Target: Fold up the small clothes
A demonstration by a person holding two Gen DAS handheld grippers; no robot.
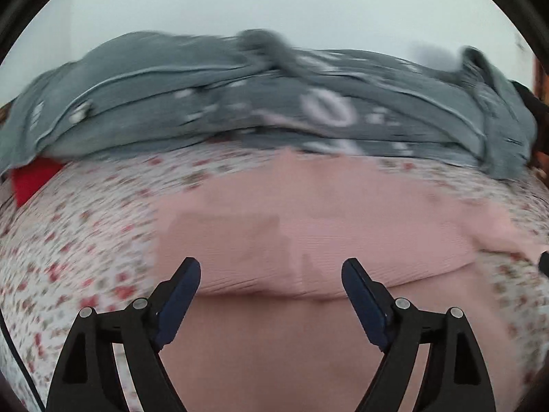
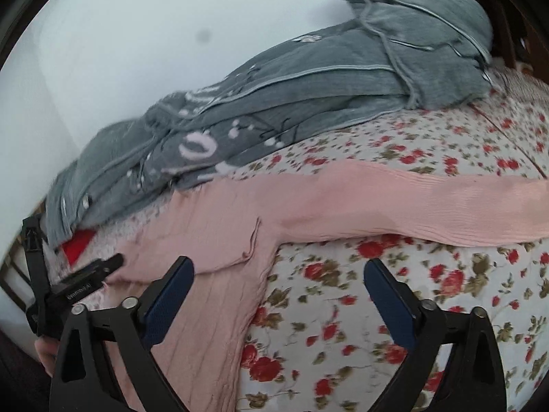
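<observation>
A ribbed pink top [image 2: 219, 226] lies flat on the floral sheet [image 2: 360, 309], its sleeve [image 2: 429, 202] stretching right. Far behind, seemingly fleecy grey garments [image 2: 291, 92]. Left gripper [image 1: 271, 271] and right gripper [image 2: 278, 271] both gape wide, empty.

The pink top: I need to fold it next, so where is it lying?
The pink top lies flat on the flowered sheet, just in front of the grey clothes, one sleeve stretched out to the right in the right wrist view.
</observation>
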